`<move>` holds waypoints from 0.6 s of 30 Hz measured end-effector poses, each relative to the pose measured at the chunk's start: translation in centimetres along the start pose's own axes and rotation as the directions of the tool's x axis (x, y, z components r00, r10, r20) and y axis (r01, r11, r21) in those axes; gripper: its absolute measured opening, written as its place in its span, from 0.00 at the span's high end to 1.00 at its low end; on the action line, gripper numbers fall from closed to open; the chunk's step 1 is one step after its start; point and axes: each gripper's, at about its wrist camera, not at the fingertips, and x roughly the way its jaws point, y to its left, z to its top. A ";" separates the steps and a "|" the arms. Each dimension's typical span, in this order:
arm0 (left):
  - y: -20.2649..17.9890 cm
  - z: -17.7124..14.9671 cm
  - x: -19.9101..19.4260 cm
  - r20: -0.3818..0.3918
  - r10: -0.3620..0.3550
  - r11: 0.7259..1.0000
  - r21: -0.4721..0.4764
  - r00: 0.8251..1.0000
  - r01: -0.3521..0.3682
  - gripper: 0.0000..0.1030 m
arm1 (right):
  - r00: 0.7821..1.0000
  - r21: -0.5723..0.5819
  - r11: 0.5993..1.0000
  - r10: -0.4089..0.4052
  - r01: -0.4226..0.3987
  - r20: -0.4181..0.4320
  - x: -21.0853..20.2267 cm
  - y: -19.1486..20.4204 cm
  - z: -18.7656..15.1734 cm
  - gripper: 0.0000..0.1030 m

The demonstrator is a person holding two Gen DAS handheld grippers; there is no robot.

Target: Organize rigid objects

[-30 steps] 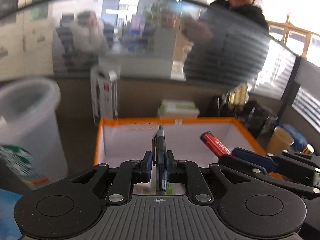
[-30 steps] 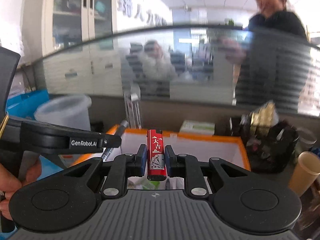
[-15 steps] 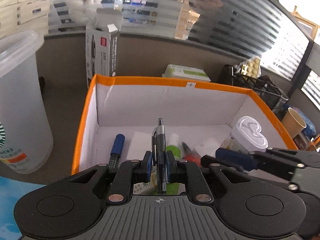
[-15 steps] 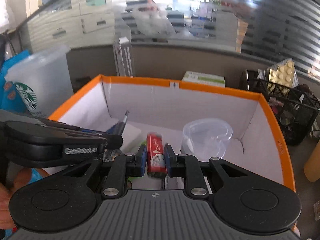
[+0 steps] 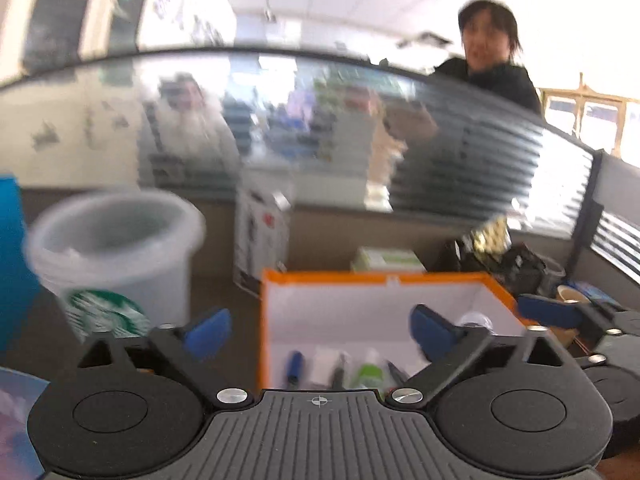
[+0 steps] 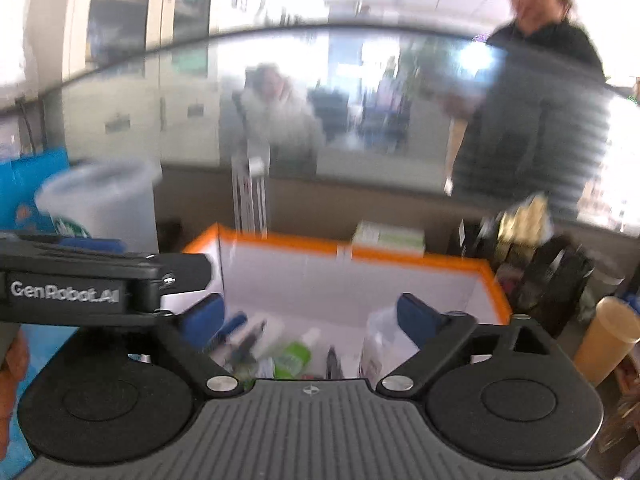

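An orange-rimmed white box (image 5: 360, 276) (image 6: 400, 254) stands just ahead of both grippers. In it lie a blue marker (image 5: 294, 364), a dark pen (image 5: 338, 372), a green-and-white bottle (image 5: 370, 368) (image 6: 296, 354) and a clear lidded container (image 5: 474, 320) (image 6: 380, 340). My left gripper (image 5: 320, 332) is above the box's near left edge, jaws opening wide with nothing between them. My right gripper (image 6: 310, 316) is over the box's near side, jaws also opening and holding nothing. One blue finger (image 5: 544, 310) of the right gripper shows at the right of the left wrist view. Both views are blurred.
A translucent Starbucks cup (image 5: 116, 256) (image 6: 100, 200) stands left of the box, a white carton (image 5: 262, 236) behind it. A green-white packet (image 5: 388, 258), a black mesh basket (image 5: 508, 264) and a paper cup (image 6: 604, 336) are at the right. A person (image 5: 488, 60) stands behind the glass partition.
The left gripper let go of the pen and the right let go of the red lighter. Both jaws have spread wide, and both views have swung up and back from the box.
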 end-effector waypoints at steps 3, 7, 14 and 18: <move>0.7 -0.3 -2.4 0.111 0.053 0.998 -0.023 0.992 -0.051 0.00 | 0.990 0.002 0.999 -0.036 0.036 0.134 -2.2 1.3 -0.1 0.00; 2.2 -0.7 -3.5 0.156 0.089 0.994 -0.073 0.984 -0.078 0.00 | 0.952 -0.003 0.995 -0.096 0.102 0.290 -4.0 3.6 -1.5 0.00; 4.7 -2.0 -2.8 0.130 0.121 0.986 -0.131 0.984 -0.103 0.00 | 0.852 0.121 0.982 -0.188 0.147 0.488 -4.5 4.5 -5.7 0.00; 5.2 -2.4 -2.1 0.103 0.160 0.982 -0.120 0.982 -0.147 0.00 | 0.902 0.186 0.981 -0.134 0.062 0.409 -3.5 3.1 -6.4 0.00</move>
